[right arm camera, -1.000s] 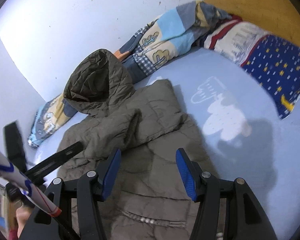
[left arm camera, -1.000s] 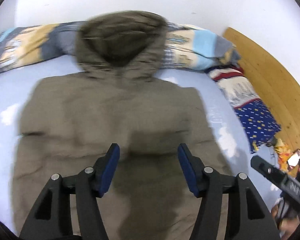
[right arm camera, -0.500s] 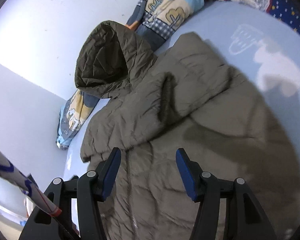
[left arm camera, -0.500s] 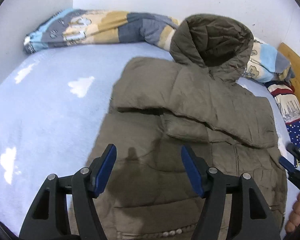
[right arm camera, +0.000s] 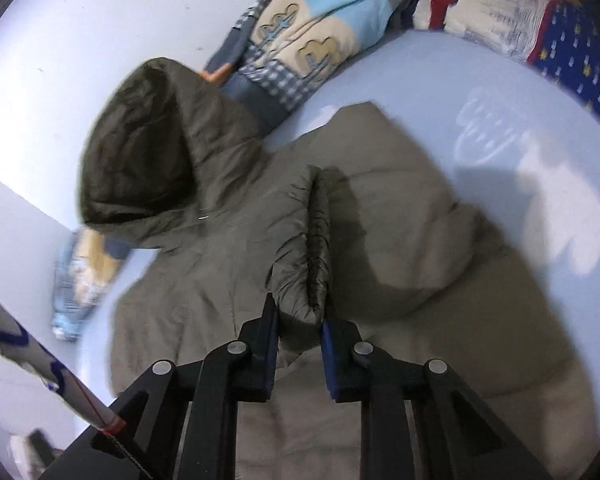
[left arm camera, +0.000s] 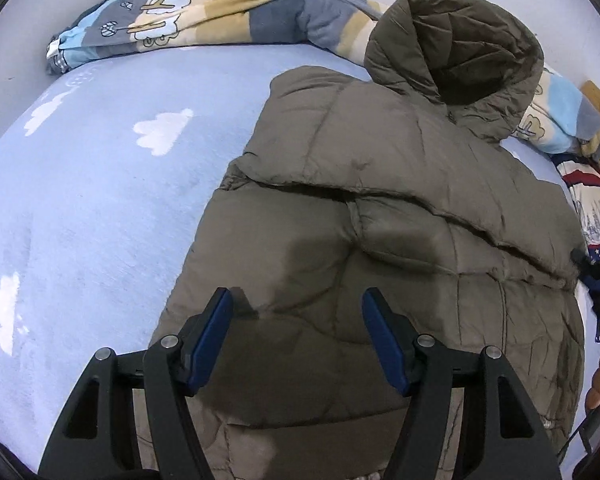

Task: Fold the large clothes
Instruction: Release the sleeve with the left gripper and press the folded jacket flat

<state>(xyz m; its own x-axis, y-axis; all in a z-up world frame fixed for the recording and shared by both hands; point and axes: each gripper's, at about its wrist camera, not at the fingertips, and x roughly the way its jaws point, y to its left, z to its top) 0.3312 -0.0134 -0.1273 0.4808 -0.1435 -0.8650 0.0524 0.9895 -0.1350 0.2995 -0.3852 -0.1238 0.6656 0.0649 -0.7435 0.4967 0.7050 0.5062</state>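
Puffer jacket [left arm camera: 380, 208] lies flat mid-bed w/ hood [left arm camera: 456, 52] at the far edge by the blanket [left arm camera: 204, 12], sleeves already folded in; I've got the right gripper [right arm camera: 300, 320], jaws just closed, pinching the cuff [right arm camera: 306, 280], left gripper [left arm camera: 296, 332] spread, empty over the hem, so body folds remain, I'd say.

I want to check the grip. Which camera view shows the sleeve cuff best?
The right wrist view: the sleeve cuff sits centred, pinched in the right gripper. The left wrist view shows the cuff only small, near the frame's right edge.
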